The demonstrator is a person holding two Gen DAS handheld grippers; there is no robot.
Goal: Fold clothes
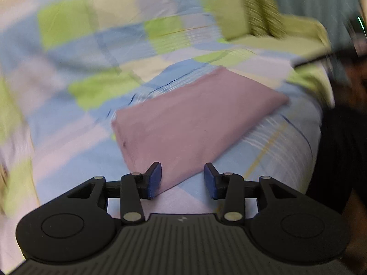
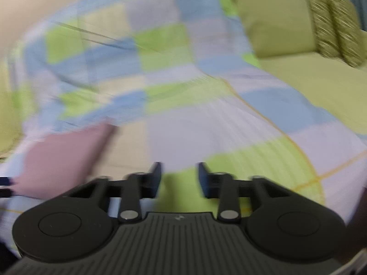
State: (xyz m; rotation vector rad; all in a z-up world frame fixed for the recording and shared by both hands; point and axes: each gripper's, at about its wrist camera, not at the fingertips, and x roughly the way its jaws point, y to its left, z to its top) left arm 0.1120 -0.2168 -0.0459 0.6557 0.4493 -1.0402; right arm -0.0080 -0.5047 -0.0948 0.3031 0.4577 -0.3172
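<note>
Checked bedspread [image 1: 68, 73]: folded pink cloth [image 1: 190, 123] just beyond left gripper [image 1: 182, 178], gaping, empty.

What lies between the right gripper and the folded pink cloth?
Only bare checked bedspread. In the right wrist view the right gripper stands open and empty, and the pink cloth lies off to its left with nothing between.

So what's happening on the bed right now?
A pink cloth lies folded into a flat rectangle on the checked bedspread. The left tongs hover open over its near corner, gripping nothing. The right tongs are open too, over bare bedspread, with the cloth off to their left. Both views are blurred.
</note>
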